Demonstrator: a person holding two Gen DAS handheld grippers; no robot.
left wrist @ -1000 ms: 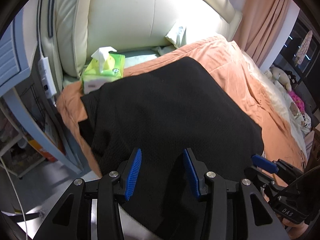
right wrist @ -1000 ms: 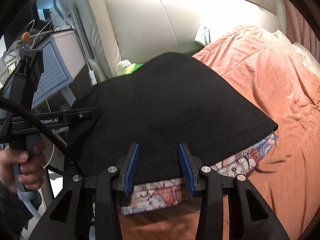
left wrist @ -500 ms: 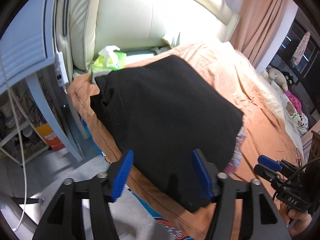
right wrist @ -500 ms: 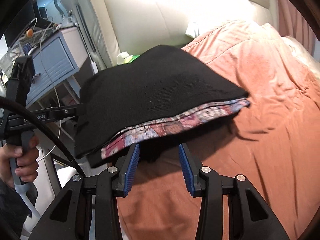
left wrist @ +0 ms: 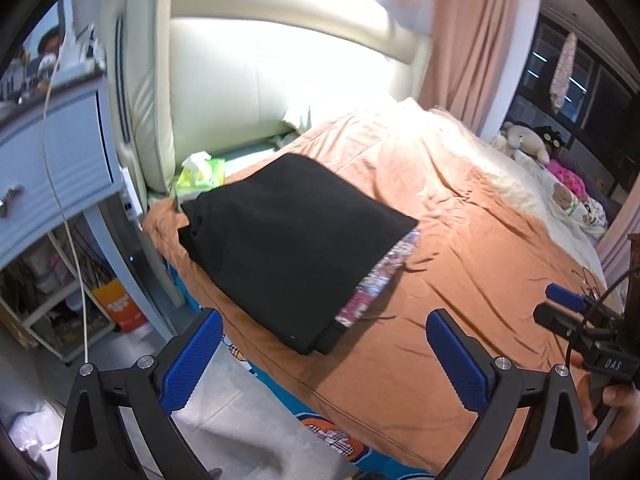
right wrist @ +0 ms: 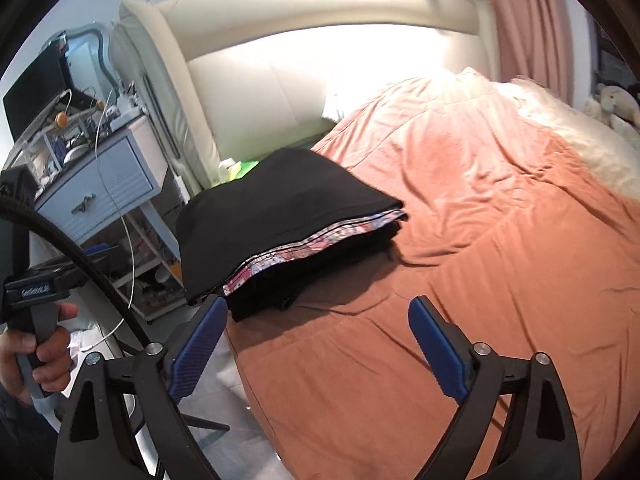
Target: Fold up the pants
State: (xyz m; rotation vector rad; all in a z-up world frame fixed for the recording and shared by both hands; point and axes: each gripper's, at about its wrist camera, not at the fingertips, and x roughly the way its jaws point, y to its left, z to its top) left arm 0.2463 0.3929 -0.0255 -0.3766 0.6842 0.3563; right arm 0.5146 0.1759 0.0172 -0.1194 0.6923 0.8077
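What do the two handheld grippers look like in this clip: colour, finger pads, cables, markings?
Both are black frames with silver screws. The left gripper and right gripper carry ribbed blue pads on their fingers. A thick black cable curves past the left unit, whose side bears small white lettering, too blurred to read. Bare hands grip the handles.
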